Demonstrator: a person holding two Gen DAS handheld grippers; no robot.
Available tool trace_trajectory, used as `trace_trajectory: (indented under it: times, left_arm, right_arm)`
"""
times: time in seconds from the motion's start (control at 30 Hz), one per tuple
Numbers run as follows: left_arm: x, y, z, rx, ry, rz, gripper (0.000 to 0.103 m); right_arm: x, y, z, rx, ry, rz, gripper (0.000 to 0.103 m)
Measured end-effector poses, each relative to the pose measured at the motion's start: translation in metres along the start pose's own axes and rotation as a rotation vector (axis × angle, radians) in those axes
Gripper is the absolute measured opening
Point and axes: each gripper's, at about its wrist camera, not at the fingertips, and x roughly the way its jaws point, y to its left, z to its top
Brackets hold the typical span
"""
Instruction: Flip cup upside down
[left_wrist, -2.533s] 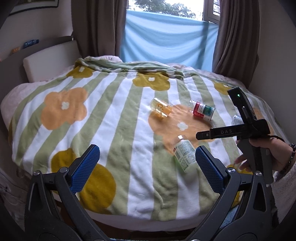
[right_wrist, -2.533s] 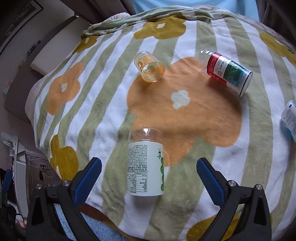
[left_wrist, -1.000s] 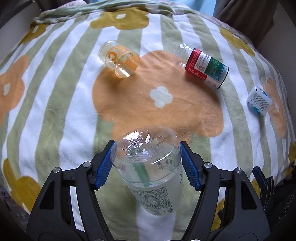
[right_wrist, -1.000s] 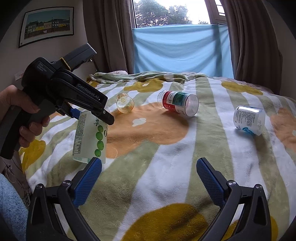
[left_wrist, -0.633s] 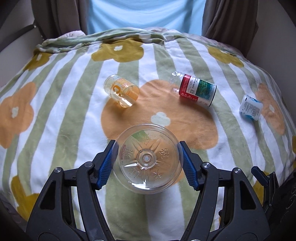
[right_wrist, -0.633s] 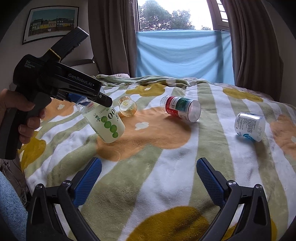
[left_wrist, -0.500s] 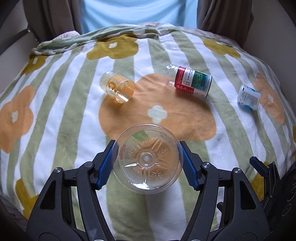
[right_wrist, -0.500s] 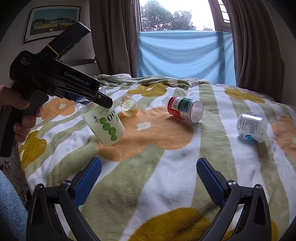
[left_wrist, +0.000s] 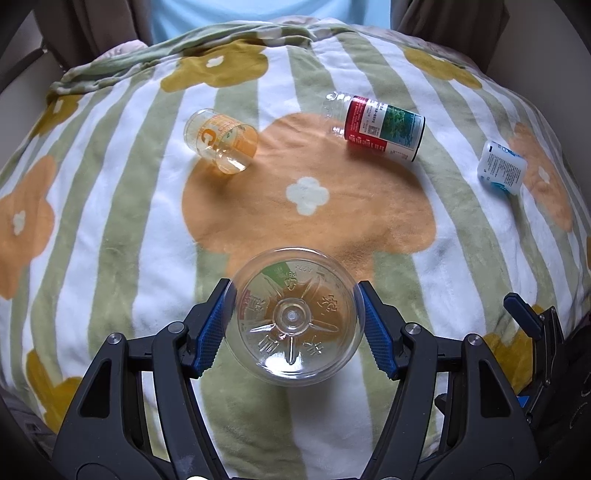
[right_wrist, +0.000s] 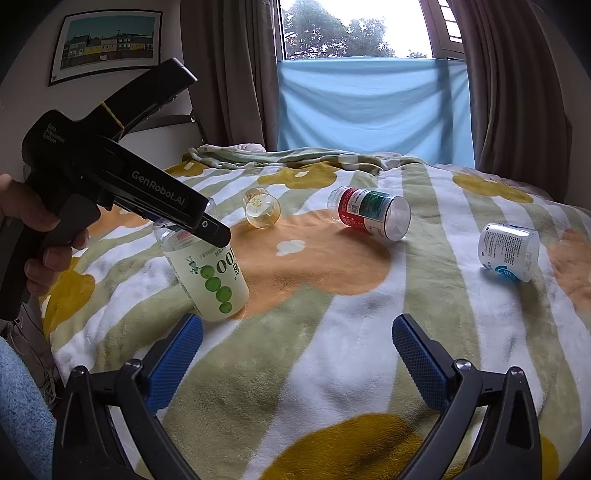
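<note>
clear plastic cup pinched between the blue pads of the left gripper, held near its base end. in the left wrist view the round moulded base faces the camera, embossed marks and a centre nub visible. from the right wrist view the cup is tilted, long axis leaning, base up toward the gripper, mouth end down at the blanket; cannot tell if the rim touches. white label with green dots and "00" print, transparent band near the base. right gripper spread wide, nothing between its pads, low over the blanket. farther off lie a small orange-print cup, a red-label bottle and a white-blue cup, all on their sides.
</note>
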Motion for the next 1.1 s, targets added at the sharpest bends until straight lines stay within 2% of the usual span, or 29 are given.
trace_trajectory:
  times: [0.03, 0.07, 0.13, 0.33, 0.67, 0.9, 1.1]
  left_arm:
    - [0.000, -0.001, 0.000, -0.001, -0.002, 0.006, 0.072]
    - [0.001, -0.001, 0.001, 0.000, -0.001, 0.025, 0.088]
    - [-0.001, -0.003, 0.000, 0.006, -0.020, 0.058, 0.103]
    - [-0.006, -0.009, -0.002, 0.055, -0.042, 0.099, 0.103]
    - [-0.041, -0.004, -0.012, 0.025, -0.078, 0.047, 0.103]
    - [-0.108, 0.001, -0.026, 0.016, -0.197, 0.022, 0.103]
    - [-0.182, 0.007, -0.044, 0.031, -0.350, 0.024, 0.103]
  right_arm:
    - [0.000, 0.000, 0.000, -0.001, 0.001, 0.001, 0.102]
    - [0.000, 0.000, 0.000, -0.002, 0.001, 0.000, 0.102]
    - [0.000, 0.000, 0.000, -0.004, 0.002, -0.003, 0.102]
    - [0.001, 0.001, -0.002, -0.014, 0.008, -0.008, 0.102]
    - [0.004, 0.009, -0.002, -0.036, 0.031, 0.036, 0.102]
    - [-0.027, 0.024, 0.025, -0.049, 0.035, 0.039, 0.102]
    - [-0.084, 0.041, 0.072, -0.019, -0.033, -0.015, 0.102]
